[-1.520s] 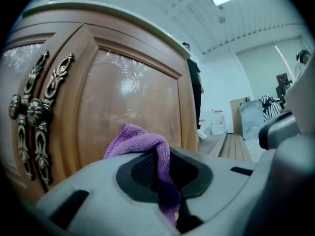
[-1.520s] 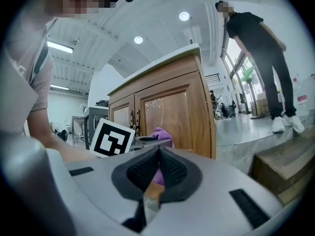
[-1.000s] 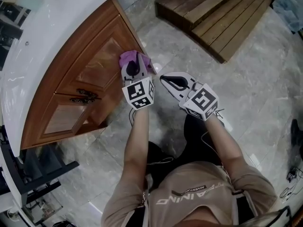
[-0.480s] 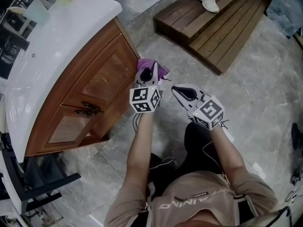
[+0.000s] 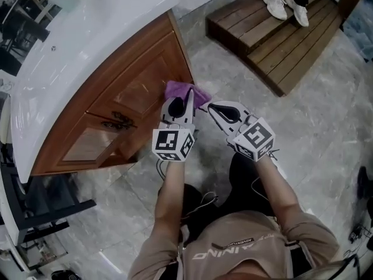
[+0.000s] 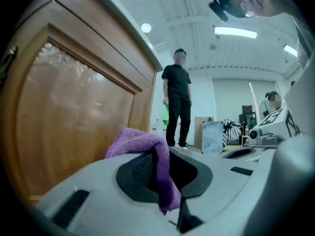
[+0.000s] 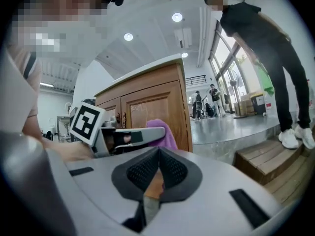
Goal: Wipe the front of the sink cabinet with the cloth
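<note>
Head view: left gripper (image 5: 188, 95), clamping cloth (image 5: 178, 90), is still working cabinet's (image 5: 134, 92) lower right corner; wiping barely advancing; right gripper (image 5: 211, 106) idling closed, empty.

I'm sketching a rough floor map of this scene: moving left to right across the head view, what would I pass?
White countertop → wooden cabinet front → purple cloth → right tongs → wooden steps

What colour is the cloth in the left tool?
The cloth is purple; the left gripper view shows it best.
</note>
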A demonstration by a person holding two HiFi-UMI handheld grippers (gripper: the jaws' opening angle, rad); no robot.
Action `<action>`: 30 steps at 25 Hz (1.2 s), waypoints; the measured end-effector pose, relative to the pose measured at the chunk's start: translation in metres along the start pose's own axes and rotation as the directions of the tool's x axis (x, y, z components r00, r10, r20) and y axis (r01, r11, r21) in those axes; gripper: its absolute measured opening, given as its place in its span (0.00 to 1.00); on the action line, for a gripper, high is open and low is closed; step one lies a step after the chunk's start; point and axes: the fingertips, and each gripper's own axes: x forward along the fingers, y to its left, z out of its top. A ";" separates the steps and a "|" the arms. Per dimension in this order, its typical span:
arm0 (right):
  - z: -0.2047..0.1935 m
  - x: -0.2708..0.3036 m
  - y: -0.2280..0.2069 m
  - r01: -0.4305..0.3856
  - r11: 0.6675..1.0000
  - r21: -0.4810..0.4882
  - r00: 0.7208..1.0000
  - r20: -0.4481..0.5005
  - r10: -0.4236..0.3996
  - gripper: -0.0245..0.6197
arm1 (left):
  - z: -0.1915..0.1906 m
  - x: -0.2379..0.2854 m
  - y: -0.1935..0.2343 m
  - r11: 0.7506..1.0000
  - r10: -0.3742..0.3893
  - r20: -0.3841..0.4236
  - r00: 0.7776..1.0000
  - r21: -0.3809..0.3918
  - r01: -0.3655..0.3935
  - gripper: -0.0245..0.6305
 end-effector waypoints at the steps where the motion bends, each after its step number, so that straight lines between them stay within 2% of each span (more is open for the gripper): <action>1: 0.004 0.007 0.002 -0.001 1.000 0.003 1.000 0.003 0.001 0.05 | 0.003 -0.010 0.006 0.999 0.031 0.001 1.000 0.016 -0.031 0.09; 5: 0.013 0.037 0.023 -0.049 0.999 0.022 0.999 0.018 0.048 0.05 | 0.010 -0.052 0.030 0.992 0.120 -0.008 0.993 0.047 -0.119 0.09; 11: 0.011 0.090 0.090 -0.164 0.986 -0.004 0.986 -0.011 0.164 0.05 | 0.016 -0.121 0.069 0.980 0.198 -0.009 0.980 -0.011 -0.198 0.09; 14: 0.022 0.102 0.119 -0.186 0.982 -0.034 0.982 -0.028 0.185 0.05 | 0.021 -0.157 0.078 0.967 0.251 -0.031 0.968 -0.035 -0.252 0.09; 16: 0.034 0.105 0.134 -0.190 0.981 -0.027 0.981 -0.051 0.189 0.05 | 0.031 -0.179 0.078 0.959 0.283 -0.048 0.958 -0.021 -0.284 0.09; 19: 0.061 0.107 0.147 -0.186 0.982 -0.003 0.978 -0.092 0.185 0.05 | 0.059 -0.200 0.079 0.947 0.320 -0.076 0.944 -0.004 -0.321 0.09; 23: 0.101 0.103 0.161 -0.181 0.983 0.035 0.976 -0.120 0.184 0.05 | 0.098 -0.216 0.075 0.938 0.332 -0.135 0.934 -0.056 -0.342 0.09; 30: 0.191 0.093 0.197 -0.206 0.976 0.068 0.967 -0.140 0.214 0.05 | 0.192 -0.241 0.064 0.928 0.339 -0.163 0.927 -0.106 -0.358 0.09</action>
